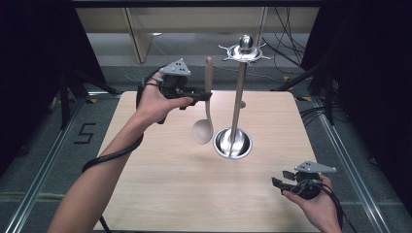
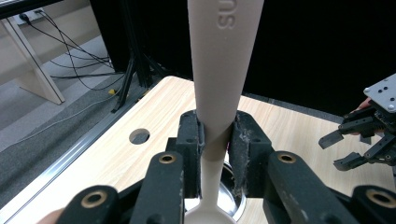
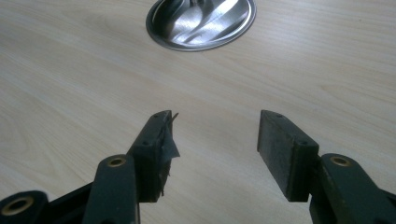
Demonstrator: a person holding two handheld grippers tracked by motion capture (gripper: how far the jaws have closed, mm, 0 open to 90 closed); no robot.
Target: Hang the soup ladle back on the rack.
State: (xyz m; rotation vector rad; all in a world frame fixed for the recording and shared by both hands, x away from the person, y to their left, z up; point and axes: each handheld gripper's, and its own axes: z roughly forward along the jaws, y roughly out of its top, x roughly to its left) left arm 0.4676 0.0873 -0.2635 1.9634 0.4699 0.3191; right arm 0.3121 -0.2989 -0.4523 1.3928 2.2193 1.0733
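Observation:
A beige plastic spoon [image 1: 208,104] hangs upright with its bowl down, above the table and just left of a steel utensil stand [image 1: 237,104]. My left gripper [image 1: 204,96] is shut on the spoon's handle; in the left gripper view both pads pinch the spoon [image 2: 215,84] at its narrow neck. The stand has a round dish base [image 1: 233,143], a tall pole and a hook ring with a ball on top [image 1: 244,48]. My right gripper [image 1: 280,180] is held low near the table's front right corner, open with nothing between its jaws [image 3: 212,135].
The wooden table [image 1: 170,179] has a small round hole [image 2: 139,136] at its far edge. The stand's base [image 3: 201,21] lies ahead of the right gripper. Dark curtains, cables and metal rails surround the table.

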